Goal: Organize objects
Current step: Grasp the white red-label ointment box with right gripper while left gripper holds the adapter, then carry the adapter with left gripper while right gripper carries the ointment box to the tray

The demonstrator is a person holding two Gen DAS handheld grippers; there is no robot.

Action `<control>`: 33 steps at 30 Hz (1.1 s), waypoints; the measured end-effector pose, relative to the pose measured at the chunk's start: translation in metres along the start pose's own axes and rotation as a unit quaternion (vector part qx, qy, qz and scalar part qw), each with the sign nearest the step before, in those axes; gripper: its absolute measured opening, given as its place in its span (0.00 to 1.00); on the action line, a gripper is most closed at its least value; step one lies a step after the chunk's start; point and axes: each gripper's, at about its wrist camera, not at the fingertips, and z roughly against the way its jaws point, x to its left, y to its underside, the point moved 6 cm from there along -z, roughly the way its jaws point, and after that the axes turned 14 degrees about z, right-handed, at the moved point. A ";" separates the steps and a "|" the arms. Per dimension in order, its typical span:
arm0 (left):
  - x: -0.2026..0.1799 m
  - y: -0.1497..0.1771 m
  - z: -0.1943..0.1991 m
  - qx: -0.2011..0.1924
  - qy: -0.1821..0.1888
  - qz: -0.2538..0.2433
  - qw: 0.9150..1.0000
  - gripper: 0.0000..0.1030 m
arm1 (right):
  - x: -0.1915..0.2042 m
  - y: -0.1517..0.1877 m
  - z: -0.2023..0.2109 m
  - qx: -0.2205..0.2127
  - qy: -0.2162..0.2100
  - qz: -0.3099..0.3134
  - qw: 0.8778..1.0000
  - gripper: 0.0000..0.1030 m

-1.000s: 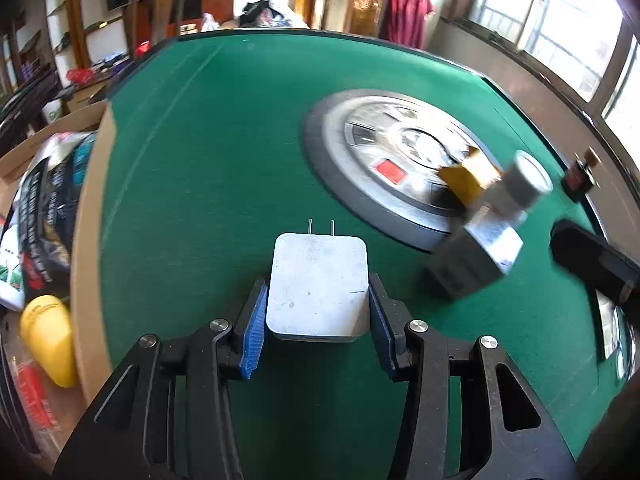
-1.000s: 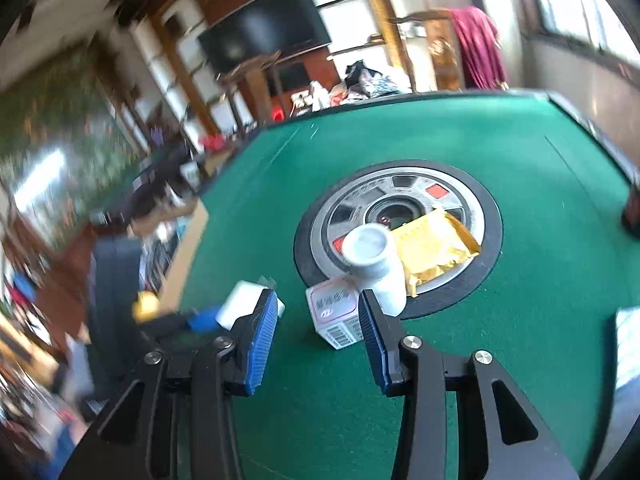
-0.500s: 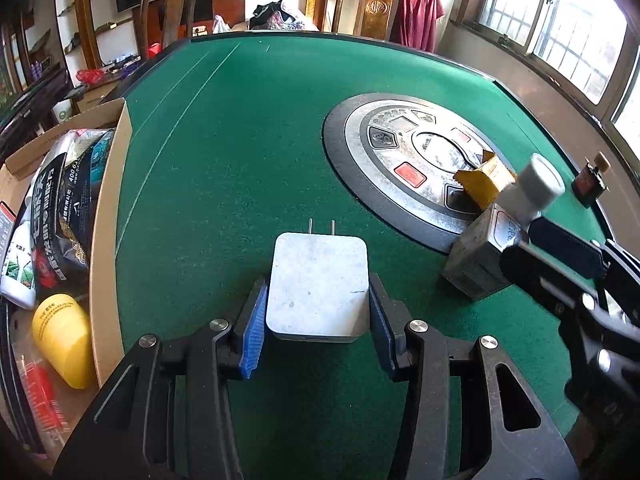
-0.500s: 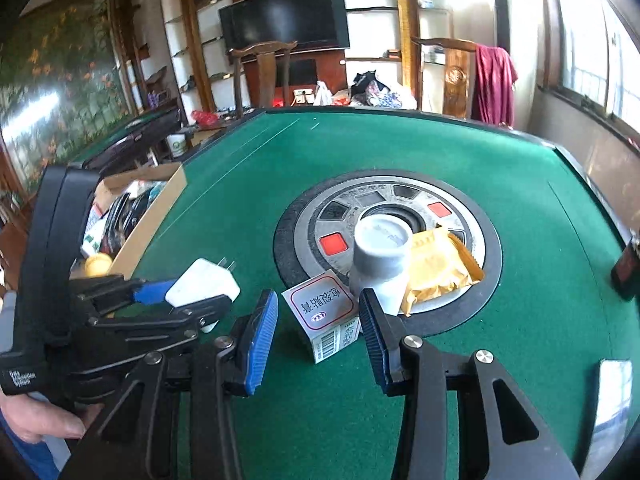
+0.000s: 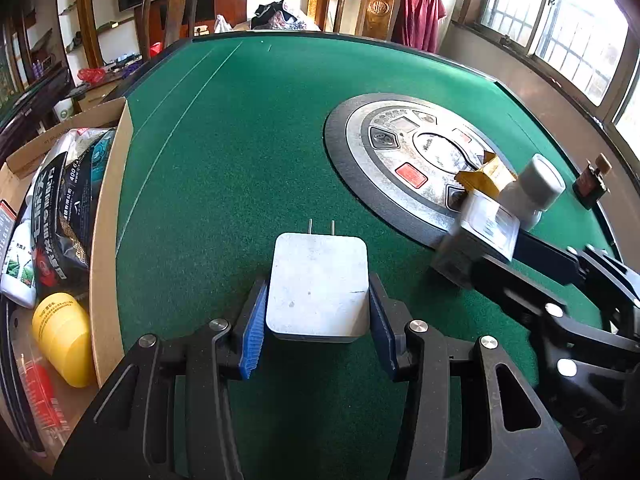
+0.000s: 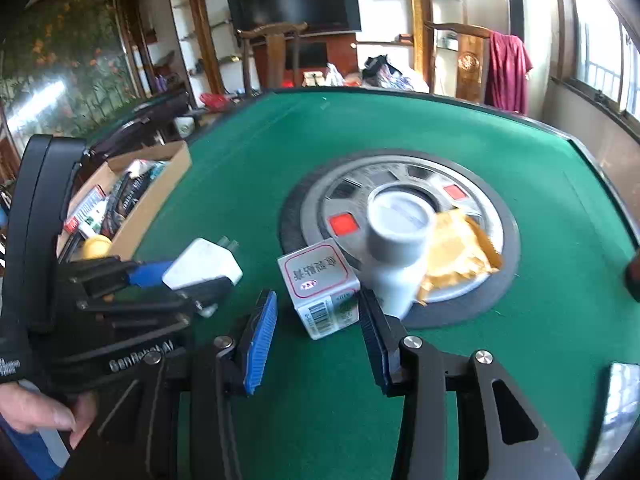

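Note:
My left gripper (image 5: 316,300) is shut on a white plug charger (image 5: 318,286), prongs pointing away, just above the green felt. That charger (image 6: 204,264) also shows at the left of the right wrist view. My right gripper (image 6: 318,300) stands open. A small white medicine box (image 6: 320,288) sits at its fingertips, with a strip of felt showing beside the left pad. Behind the box, a white bottle with a grey cap (image 6: 394,248) leans against it, next to a yellow packet (image 6: 456,252). From the left wrist view the right gripper (image 5: 504,260) reaches that box (image 5: 472,236) from the right.
A round metal control panel (image 5: 400,140) is set into the green table (image 5: 224,152). A cardboard box (image 5: 108,184) of packets and a yellow container (image 5: 60,336) stands off the left edge. A small dark bottle (image 5: 592,184) stands far right. A person's hand (image 6: 36,412) holds the left gripper.
My right gripper has dropped and closed in on the white box, rolling a little, so the box now sits at its fingertips. The left gripper and charger have not moved.

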 end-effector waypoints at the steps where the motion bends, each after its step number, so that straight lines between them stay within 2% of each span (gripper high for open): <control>1: 0.001 0.000 0.000 -0.001 0.000 0.000 1.000 0.44 | 0.002 -0.001 -0.004 0.003 0.006 0.009 1.000 0.42; 4: 0.003 -0.001 0.000 0.000 0.001 0.003 1.000 0.44 | 0.004 -0.001 -0.012 0.011 0.025 0.025 0.999 0.42; 8: 0.002 0.000 0.000 -0.002 -0.001 0.002 1.000 0.44 | 0.003 0.000 -0.012 0.012 0.019 0.019 1.000 0.41; 11: 0.003 -0.001 0.000 -0.001 0.001 0.004 1.000 0.44 | 0.002 0.005 -0.009 0.020 -0.003 -0.007 1.000 0.41; 14: 0.002 -0.001 0.000 -0.001 -0.002 0.004 1.000 0.44 | -0.004 0.004 -0.005 0.016 0.017 -0.026 0.999 0.42; 16: 0.001 -0.001 0.000 -0.001 -0.003 0.003 1.000 0.43 | -0.004 0.002 -0.006 0.011 0.020 -0.029 0.999 0.49; 21: 0.007 -0.003 0.000 -0.007 -0.012 0.013 1.000 0.44 | -0.005 -0.005 -0.014 0.011 0.042 -0.041 0.998 0.48; 22: 0.007 -0.003 0.000 -0.009 -0.015 0.011 1.000 0.44 | -0.005 -0.004 -0.017 0.017 0.040 -0.041 0.998 0.47; 24: 0.006 -0.002 0.000 -0.013 -0.018 0.006 1.000 0.44 | -0.006 0.000 -0.019 0.029 0.040 -0.047 0.998 0.33; 29: 0.008 -0.002 0.002 -0.018 -0.010 0.014 1.000 0.44 | -0.006 -0.003 -0.003 0.002 0.025 -0.058 0.998 0.33; 33: 0.005 -0.006 0.012 -0.043 -0.007 0.012 0.999 0.44 | -0.004 -0.007 0.016 -0.029 0.026 -0.060 0.997 0.33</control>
